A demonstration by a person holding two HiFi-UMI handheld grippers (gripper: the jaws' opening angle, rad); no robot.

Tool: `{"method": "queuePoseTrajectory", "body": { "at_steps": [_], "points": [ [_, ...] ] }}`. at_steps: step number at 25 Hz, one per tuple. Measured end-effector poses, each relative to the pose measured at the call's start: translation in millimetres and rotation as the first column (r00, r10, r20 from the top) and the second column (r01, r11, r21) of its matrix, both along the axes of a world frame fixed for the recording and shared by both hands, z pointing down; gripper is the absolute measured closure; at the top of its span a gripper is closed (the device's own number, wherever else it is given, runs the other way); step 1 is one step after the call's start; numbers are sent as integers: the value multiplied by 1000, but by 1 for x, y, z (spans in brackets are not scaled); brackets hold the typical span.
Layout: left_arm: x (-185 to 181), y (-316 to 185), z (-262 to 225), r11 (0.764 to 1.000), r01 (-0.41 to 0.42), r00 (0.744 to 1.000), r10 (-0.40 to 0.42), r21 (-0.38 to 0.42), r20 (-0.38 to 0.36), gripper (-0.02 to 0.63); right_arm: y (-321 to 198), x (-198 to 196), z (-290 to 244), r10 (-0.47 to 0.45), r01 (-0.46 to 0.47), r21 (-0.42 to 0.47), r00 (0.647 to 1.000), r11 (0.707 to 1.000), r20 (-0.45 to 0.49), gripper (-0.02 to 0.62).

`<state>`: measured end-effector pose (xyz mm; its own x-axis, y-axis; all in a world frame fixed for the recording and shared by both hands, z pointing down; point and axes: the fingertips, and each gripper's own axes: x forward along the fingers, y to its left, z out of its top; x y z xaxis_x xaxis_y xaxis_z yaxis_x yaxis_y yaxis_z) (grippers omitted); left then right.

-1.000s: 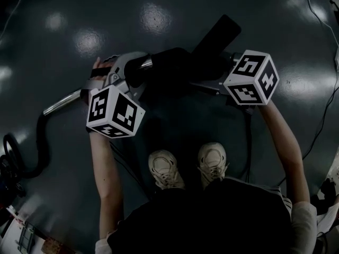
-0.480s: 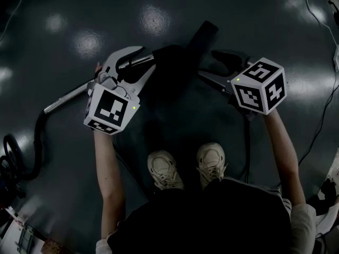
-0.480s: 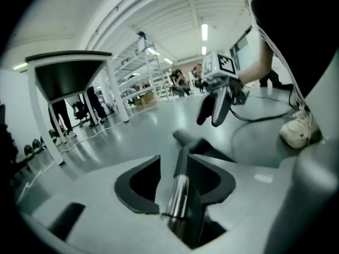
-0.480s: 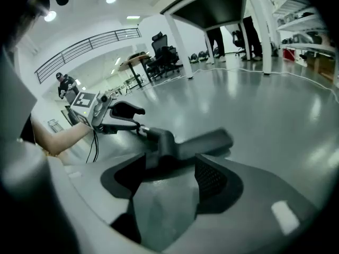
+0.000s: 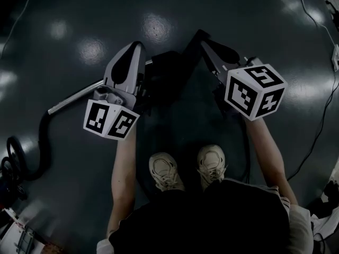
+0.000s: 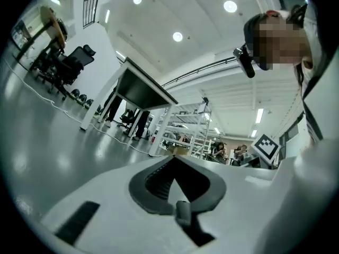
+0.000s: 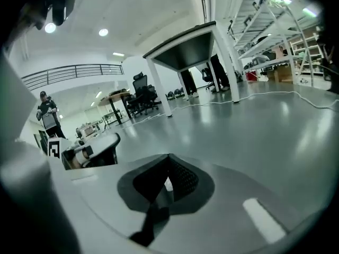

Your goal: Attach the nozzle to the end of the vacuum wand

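Shows the left gripper (image 5: 135, 47) and right gripper (image 5: 204, 37) nearest, lifted clear of the vacuum and swung to point ahead, no longer down at the parts as a moment ago. Shows both pairs of jaws just closed and now fully together, gripping nothing and touching nothing. Suggests fitting finished, with a retreat under way. Lower, between them, leaves the black nozzle (image 5: 168, 62) on the floor, seemingly seated on the end of the metal vacuum wand (image 5: 74, 96), though too dark to confirm the joint. Farther left, trails a black hose (image 5: 41, 136) across the grey floor (image 5: 265, 15).
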<state>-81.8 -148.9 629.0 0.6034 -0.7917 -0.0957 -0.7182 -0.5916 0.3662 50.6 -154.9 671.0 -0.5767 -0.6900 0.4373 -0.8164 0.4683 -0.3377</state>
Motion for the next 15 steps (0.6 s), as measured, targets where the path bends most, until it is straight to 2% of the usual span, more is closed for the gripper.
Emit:
{"method": "queuePoseTrajectory", "body": {
  "at_steps": [4, 9, 15],
  "points": [
    [3, 1, 4, 999, 33, 997, -34, 16, 73, 604, -6, -6, -6, 13, -13, 25, 1000, 1000, 21, 588],
    [-1, -7, 11, 998, 55, 995, -54, -3, 79, 604, -11, -8, -1, 5, -5, 43, 1000, 999, 2, 588],
    [-8, -20, 18, 996, 89, 988, -90, 13, 126, 604, -19, -9, 9, 6, -6, 65, 1000, 998, 3, 588]
  ]
}}
